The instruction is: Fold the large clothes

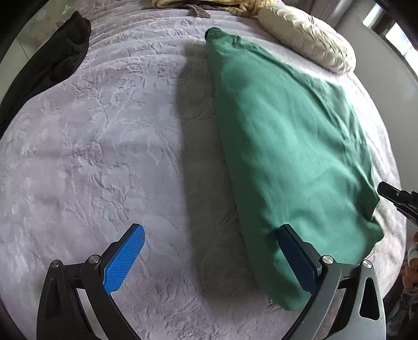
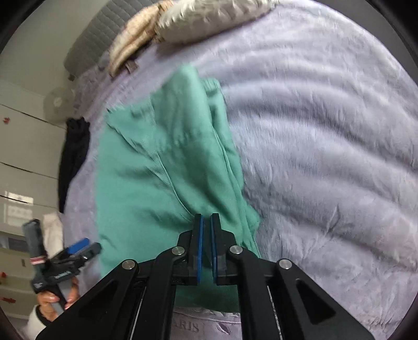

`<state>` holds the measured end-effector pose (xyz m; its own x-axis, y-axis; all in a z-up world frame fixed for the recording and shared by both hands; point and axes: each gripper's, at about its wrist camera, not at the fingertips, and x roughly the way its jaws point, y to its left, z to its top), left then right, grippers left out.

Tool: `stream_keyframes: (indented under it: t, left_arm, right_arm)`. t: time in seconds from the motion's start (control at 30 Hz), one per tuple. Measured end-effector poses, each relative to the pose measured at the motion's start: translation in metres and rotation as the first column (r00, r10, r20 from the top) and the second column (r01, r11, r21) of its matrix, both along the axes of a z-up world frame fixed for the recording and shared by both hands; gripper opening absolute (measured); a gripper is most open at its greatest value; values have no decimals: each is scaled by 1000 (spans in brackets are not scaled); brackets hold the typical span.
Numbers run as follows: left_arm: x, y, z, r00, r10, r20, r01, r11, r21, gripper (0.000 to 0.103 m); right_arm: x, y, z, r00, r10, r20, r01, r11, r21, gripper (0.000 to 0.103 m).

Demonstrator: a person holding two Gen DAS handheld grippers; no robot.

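A green garment (image 1: 287, 146) lies folded into a long strip on the lavender bedspread (image 1: 91, 157). My left gripper (image 1: 210, 227) hovers open over its near end: the right blue pad is above the cloth edge, the left pad above bare bedspread, and nothing is held. In the right wrist view the green garment (image 2: 162, 167) runs away from me, its creases converging at my right gripper (image 2: 206, 217). Those jaws stand almost together on the cloth's near right edge, with green showing in the slit. The right gripper's tip (image 1: 392, 194) shows at the garment's right side.
A black garment (image 1: 60, 57) lies at the bed's far left edge. A cream pillow (image 1: 308, 36) and a yellowish blanket (image 1: 209, 4) sit at the head. In the right wrist view a hand (image 2: 52, 300) holds the left gripper (image 2: 87, 247), with white drawers (image 2: 26, 146) behind it.
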<state>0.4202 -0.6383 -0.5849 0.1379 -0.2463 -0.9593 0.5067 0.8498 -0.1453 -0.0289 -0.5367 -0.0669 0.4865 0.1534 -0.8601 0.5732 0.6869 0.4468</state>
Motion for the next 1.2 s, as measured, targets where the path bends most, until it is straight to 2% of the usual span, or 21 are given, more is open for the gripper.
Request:
stream_keyframes:
  t: [0.03, 0.1, 0.13, 0.37, 0.47, 0.7, 0.87, 1.0, 1.07, 1.13, 1.17, 1.2]
  left_arm:
    - [4, 2, 0, 1000, 14, -6, -14, 1000, -18, 102]
    - [12, 5, 0, 999, 36, -30, -38, 998, -57, 102]
    - [16, 6, -2, 997, 50, -53, -54, 995, -84, 102]
    - [19, -4, -20, 986, 35, -162, -61, 985, -162, 102]
    - [21, -13, -32, 973, 5, -231, -57, 974, -217, 102]
    - [32, -36, -57, 945, -26, -326, -73, 955, -288, 102]
    - [35, -52, -62, 944, -38, -328, -67, 951, -303, 102]
    - [30, -63, -67, 956, -47, -289, -36, 961, -276, 102]
    - [28, -67, -66, 959, -62, -275, -12, 965, -261, 102]
    - [28, -67, -63, 959, -60, -277, -12, 968, -252, 99]
    - [28, -71, -61, 960, -59, -272, -13, 966, -257, 92]
    - [25, -71, -56, 966, -64, -251, -3, 967, -256, 84]
  right_arm:
    - [0, -5, 4, 1000, -3, 22, 2, 1000, 2, 18]
    - [2, -15, 5, 999, -14, 39, 13, 999, 30, 69]
    - [2, -23, 4, 998, -34, 57, 31, 998, 53, 71]
    - [12, -49, -20, 995, -74, 70, 61, 984, 167, 71]
    - [19, -56, -33, 995, -69, 69, 54, 977, 208, 71]
    - [50, -78, -62, 990, -67, 122, 20, 938, 346, 71]
    - [78, -92, -81, 987, -57, 149, -10, 911, 412, 71]
    - [102, -97, -86, 978, -49, 200, -47, 894, 447, 71]
    - [111, -97, -93, 980, -52, 191, -43, 886, 462, 71]
    - [115, -98, -100, 983, -71, 168, -18, 879, 477, 64]
    - [116, -97, -102, 983, -82, 162, -6, 878, 478, 46]
    - [116, -96, -102, 982, -88, 168, -5, 874, 486, 34]
